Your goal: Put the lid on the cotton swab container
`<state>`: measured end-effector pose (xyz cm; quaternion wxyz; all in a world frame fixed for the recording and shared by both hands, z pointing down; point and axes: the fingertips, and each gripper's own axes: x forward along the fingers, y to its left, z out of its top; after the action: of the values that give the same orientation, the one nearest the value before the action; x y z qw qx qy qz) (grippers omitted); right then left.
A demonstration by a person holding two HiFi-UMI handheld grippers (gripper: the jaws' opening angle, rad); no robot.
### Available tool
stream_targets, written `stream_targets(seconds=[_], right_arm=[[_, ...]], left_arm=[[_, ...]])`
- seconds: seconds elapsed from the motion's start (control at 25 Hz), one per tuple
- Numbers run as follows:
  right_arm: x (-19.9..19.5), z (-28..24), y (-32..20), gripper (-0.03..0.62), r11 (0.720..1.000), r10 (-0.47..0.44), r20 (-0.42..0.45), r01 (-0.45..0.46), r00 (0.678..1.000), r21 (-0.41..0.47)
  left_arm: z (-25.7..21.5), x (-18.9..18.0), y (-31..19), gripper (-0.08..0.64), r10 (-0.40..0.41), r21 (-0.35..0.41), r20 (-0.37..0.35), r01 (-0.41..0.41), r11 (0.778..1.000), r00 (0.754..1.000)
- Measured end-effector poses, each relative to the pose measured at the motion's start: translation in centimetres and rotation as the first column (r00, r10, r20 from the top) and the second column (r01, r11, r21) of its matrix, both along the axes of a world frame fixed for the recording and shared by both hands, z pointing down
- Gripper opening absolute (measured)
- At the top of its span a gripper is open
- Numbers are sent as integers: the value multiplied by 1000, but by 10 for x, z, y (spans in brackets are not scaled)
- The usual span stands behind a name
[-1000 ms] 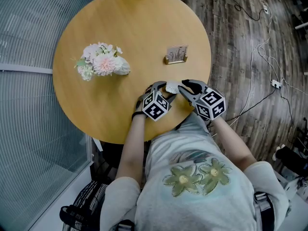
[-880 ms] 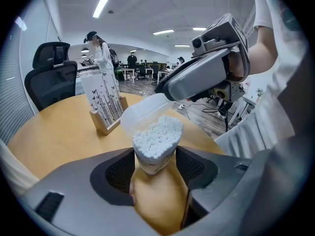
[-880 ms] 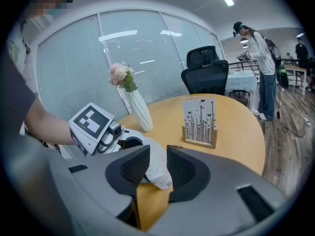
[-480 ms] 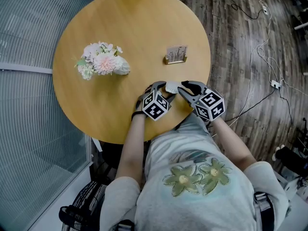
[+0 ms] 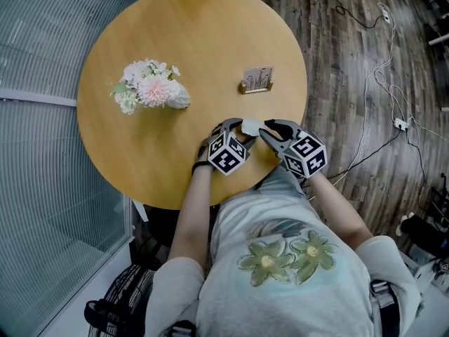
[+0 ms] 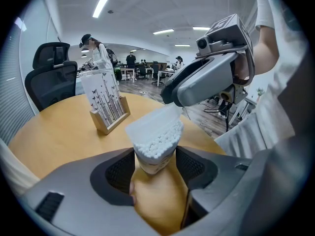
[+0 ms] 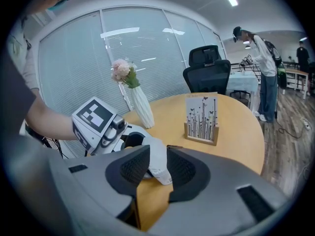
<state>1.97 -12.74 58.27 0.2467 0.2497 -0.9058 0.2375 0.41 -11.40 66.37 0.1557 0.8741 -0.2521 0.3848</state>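
Cotton swab container (image 6: 153, 162) clamped in left gripper (image 6: 155, 167); lid (image 6: 148, 125) pinched by right gripper (image 7: 157, 165), tilted over the opening, not yet seated.

The small clear cotton swab container (image 6: 156, 156), full of white swabs, is near the edge of the bench (image 6: 64, 132). The translucent white lid (image 6: 150, 123) sits tilted over its mouth, not closed
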Motion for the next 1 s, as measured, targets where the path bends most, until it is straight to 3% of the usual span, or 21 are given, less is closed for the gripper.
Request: stream_targets(seconds=[1.0], right_arm=[[-2, 7, 6, 112, 1000, -15, -32, 15, 999, -13]], left_arm=[[0, 0, 0, 259, -2, -3, -4, 2, 1000, 1000]])
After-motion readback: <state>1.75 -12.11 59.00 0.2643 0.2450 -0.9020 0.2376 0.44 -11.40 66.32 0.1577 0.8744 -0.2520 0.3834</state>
